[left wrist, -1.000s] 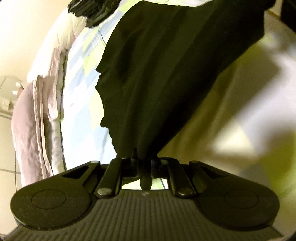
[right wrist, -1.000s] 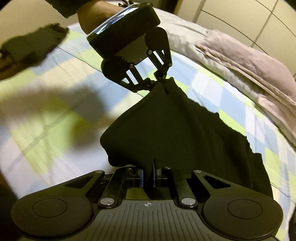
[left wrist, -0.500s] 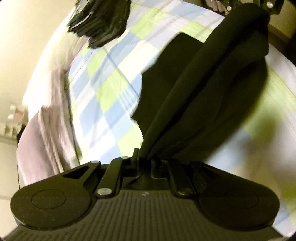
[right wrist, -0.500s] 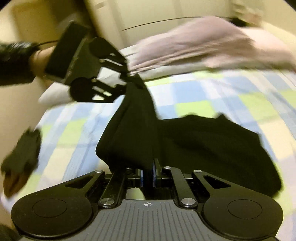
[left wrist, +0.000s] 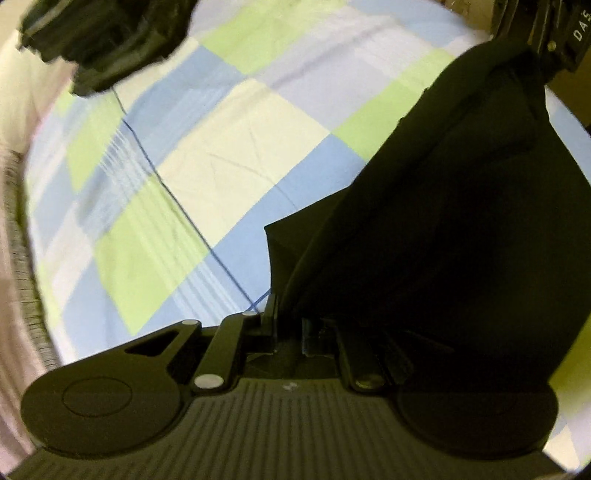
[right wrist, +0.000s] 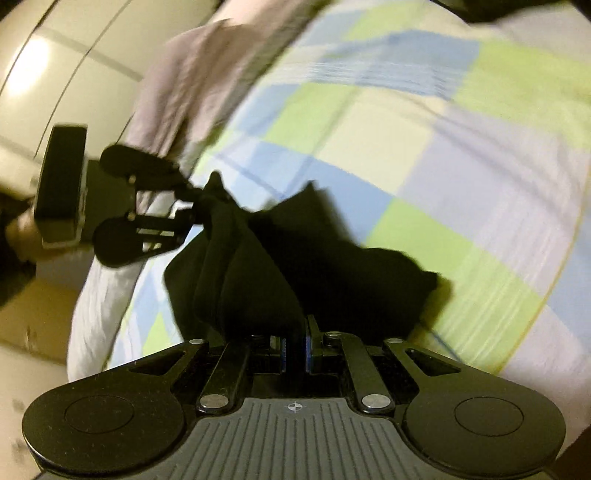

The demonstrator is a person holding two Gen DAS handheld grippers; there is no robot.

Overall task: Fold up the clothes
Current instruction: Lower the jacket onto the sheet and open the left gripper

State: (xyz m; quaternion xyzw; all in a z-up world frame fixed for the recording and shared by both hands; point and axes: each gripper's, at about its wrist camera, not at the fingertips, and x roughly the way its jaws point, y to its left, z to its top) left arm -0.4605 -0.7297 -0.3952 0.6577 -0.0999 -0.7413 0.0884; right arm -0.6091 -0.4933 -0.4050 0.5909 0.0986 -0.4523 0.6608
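Note:
A black garment hangs stretched between both grippers above a checked bed sheet. My left gripper is shut on one edge of it, the cloth rising from its jaws toward the right gripper at the top right. In the right wrist view my right gripper is shut on another edge of the black garment. The left gripper shows there at the left, pinching the cloth's far corner. The lower part of the garment trails on the sheet.
A pile of dark folded clothes lies at the far top left of the bed. Pinkish folded bedding lies along the bed's edge beside a pale wall. A person's hand holds the left gripper.
Both grippers have swept across the bed with the garment, the right one rolling strongly. The cloth has gone from a wide hanging sheet to a narrower bunched fold, partly lying on the sheet.

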